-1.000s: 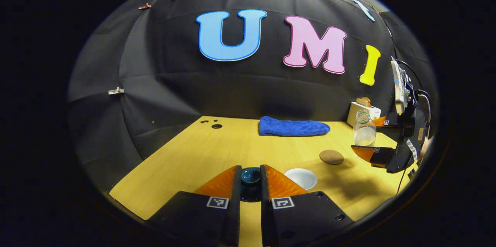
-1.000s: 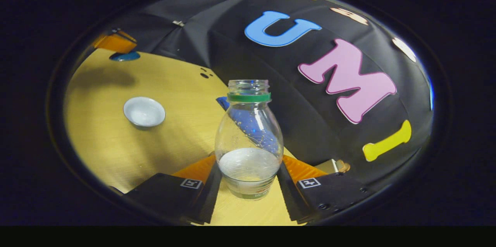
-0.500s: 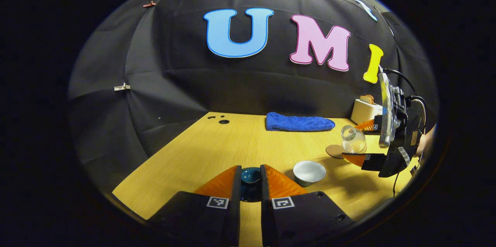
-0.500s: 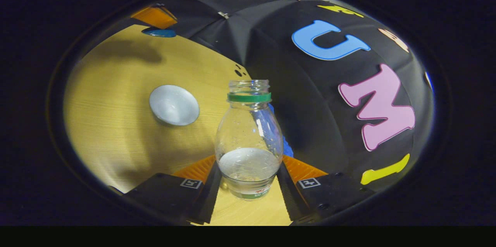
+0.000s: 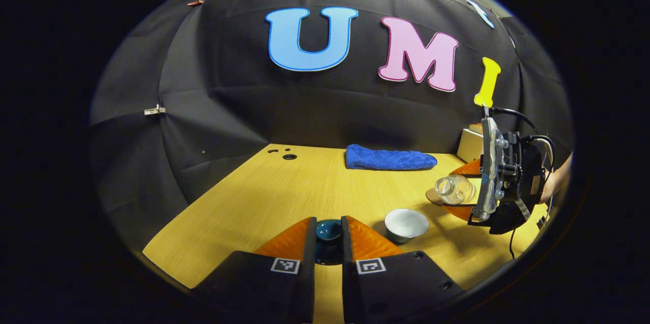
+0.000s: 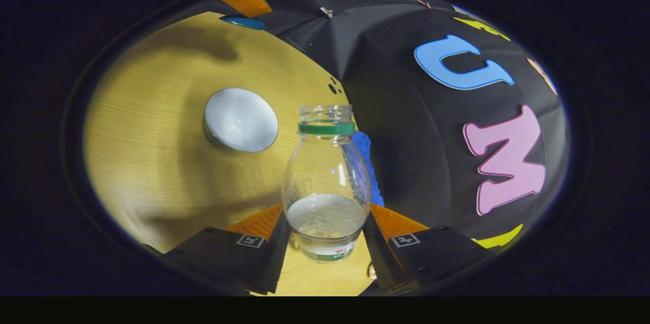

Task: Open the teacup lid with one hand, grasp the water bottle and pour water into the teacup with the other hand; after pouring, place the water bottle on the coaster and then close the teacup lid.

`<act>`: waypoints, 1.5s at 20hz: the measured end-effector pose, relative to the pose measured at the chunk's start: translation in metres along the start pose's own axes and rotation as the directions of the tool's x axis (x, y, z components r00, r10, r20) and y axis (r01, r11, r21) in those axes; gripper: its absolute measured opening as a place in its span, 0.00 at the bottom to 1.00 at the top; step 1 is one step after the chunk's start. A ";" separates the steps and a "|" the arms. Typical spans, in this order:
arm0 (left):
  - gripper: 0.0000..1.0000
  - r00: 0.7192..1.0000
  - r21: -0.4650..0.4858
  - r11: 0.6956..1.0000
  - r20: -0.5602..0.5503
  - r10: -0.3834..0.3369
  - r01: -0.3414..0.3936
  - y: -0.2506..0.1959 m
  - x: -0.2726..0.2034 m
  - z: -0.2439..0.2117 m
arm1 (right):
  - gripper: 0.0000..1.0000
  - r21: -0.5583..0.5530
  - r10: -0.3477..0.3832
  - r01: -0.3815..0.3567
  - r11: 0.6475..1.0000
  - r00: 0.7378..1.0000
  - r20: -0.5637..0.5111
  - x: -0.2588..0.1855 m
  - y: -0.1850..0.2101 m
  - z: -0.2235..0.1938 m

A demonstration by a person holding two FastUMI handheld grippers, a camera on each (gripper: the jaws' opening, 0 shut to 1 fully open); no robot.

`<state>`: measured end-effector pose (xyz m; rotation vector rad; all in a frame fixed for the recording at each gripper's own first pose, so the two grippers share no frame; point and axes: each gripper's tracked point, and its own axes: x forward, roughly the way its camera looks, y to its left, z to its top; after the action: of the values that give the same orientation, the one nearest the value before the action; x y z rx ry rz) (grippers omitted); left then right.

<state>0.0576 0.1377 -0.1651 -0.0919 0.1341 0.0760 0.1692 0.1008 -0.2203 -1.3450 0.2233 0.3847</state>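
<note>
**Bottle tipped beside the open teacup, lid held off to the side**

Left gripper [image 5: 328, 243] has its two orange fingers clamped together on one dark teal teacup lid [image 5: 328, 230], held just above the near part of the table [image 5: 254, 197]. Right gripper [image 6: 325, 243] is clamped on one water bottle [image 6: 326, 182], its fingers pressing the lower body from both sides.

Counted: two grippers, one lid, one teacup, one bottle, one coaster, one blue towel, one pale box.

In the left gripper view, the teacup [image 5: 405, 223] stands uncovered on the table just beyond and to the right of the lid, pale inside with a darker outer wall. Farther right, the right gripper [image 5: 459, 189] holds the bottle [image 5: 453, 189] tipped well over, its mouth pointing toward the teacup side and still short of the cup's rim. A sliver of the brown coaster [image 5: 432, 197] shows under the bottle, toward the table's right edge. Part of a hand [image 5: 556, 184] shows behind that gripper.

The bottle is clear with a green ring at its neck, no cap, and a small amount of water in its lower part; a label band circles the base. In the right gripper view, the teacup [image 6: 241, 120] lies beyond the bottle's mouth, to its left.

Along the far edge lie the folded blue towel [image 5: 390, 158] and, at the far right corner, the pale box [image 5: 469, 143].
</note>
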 end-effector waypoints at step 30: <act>0.27 0.998 -0.039 0.999 -0.055 -0.015 0.013 0.017 -0.006 -0.020 | 0.74 -0.467 0.096 -0.094 0.879 0.995 -0.019 0.018 -0.012 0.000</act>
<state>0.0475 0.1527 -0.1859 -0.1332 0.1877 0.0617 0.1900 0.1009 -0.2164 -1.8151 0.1992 0.5491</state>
